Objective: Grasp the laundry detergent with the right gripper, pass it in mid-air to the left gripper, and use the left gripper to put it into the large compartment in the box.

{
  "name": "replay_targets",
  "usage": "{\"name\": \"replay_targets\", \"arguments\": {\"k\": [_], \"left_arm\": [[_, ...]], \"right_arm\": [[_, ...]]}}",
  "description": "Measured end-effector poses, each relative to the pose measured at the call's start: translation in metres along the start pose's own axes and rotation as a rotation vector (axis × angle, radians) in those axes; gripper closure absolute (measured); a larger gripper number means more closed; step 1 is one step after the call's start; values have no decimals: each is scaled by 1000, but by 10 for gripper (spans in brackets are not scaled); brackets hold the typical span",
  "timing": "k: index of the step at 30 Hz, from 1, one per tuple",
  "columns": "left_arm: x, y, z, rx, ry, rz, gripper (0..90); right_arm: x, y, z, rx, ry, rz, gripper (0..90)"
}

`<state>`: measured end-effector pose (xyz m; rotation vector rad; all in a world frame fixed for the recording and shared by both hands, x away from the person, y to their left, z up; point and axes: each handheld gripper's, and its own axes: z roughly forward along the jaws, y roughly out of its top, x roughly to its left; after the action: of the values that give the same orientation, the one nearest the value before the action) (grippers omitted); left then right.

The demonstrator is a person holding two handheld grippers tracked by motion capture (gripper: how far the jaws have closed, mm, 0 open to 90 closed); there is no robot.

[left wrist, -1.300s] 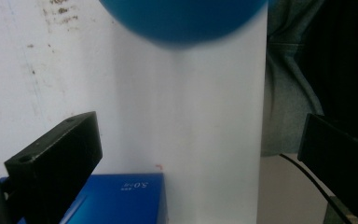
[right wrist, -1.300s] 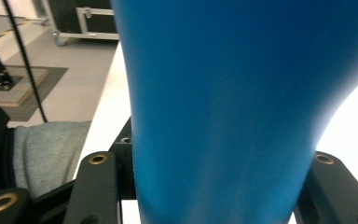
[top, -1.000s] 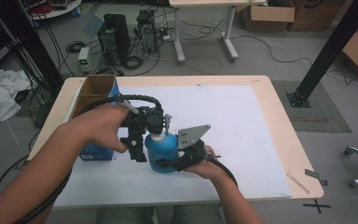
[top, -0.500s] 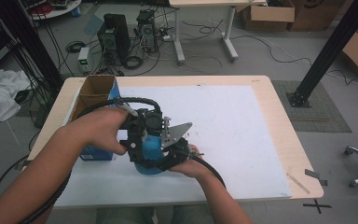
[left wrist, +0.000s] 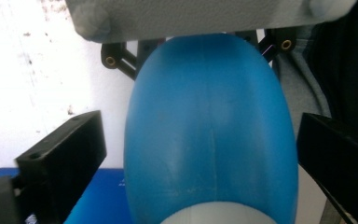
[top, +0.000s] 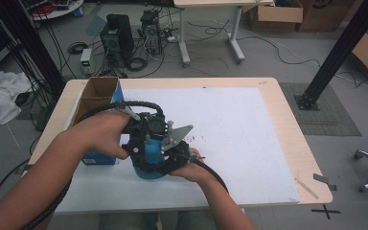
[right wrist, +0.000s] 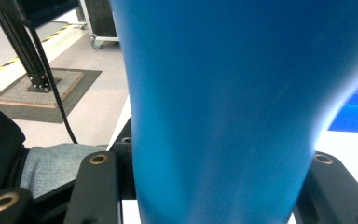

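Bottle (top: 149,158): blue plastic, bulging body with a narrower part and a pale band at one end; it stands at the near left of the surface (top: 249,139), between the two hands and just beside the box (top: 98,103).
Right tool (top: 172,155): clamped on the bottle low down; in the right gripper view the blue wall (right wrist: 223,107) runs straight up between the two black jaws, touching both.
Left tool (top: 146,136): comes at the bottle from above and from the left. Its jaws have just been closing a little, with the bottle (left wrist: 209,135) between them. In the left gripper view a gap shows at each side, so the fingers (left wrist: 65,158) do not yet press: open around the body.
Feel (judgement): smooth moulded shell with a faint seam, so likely slippery under hard pads. Stiff enough to hold its shape, though a thin wall may give if squeezed hard.
Weight (judgement): looks light if empty; contents cannot be told.
Fragility (judgement): low; a drop would dent, not shatter.
Where to hold (judgement): the narrower part suits a firm clamp, as the right tool has it. The widest bulge is the poor spot, since the pads could slide off the curve. For the left tool, the pale end or the shoulder gives better purchase.
Risk (judgement): twisting one end while the other slips in the clamp.
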<state>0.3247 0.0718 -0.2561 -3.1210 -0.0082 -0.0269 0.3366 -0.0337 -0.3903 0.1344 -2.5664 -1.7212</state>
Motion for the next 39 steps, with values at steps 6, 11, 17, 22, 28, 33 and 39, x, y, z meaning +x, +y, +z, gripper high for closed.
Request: {"name": "replay_targets", "arguments": {"k": [6, 11, 17, 22, 28, 33, 39], "left_arm": [[1, 0, -1, -3, 4, -4, 103], [1, 0, -2, 0, 5, -6, 158], [1, -2, -3, 6, 6, -19, 174], [1, -2, -3, 7, 8, -25, 211], [2, -2, -3, 9, -2, -26, 253], [2, -1, -2, 5, -9, -27, 274], [2, -2, -3, -4, -22, -36, 294]], "right_arm": [[0, 0, -1, -2, 0, 2, 458], [0, 0, 0, -7, -1, 2, 459], [0, 1, -1, -4, -2, 5, 459], [0, 1, 0, -7, -3, 5, 460], [0, 1, 0, -10, -2, 4, 460], [1, 1, 1, -12, 0, 11, 461], [1, 2, 1, -5, -1, 8, 461]]}}
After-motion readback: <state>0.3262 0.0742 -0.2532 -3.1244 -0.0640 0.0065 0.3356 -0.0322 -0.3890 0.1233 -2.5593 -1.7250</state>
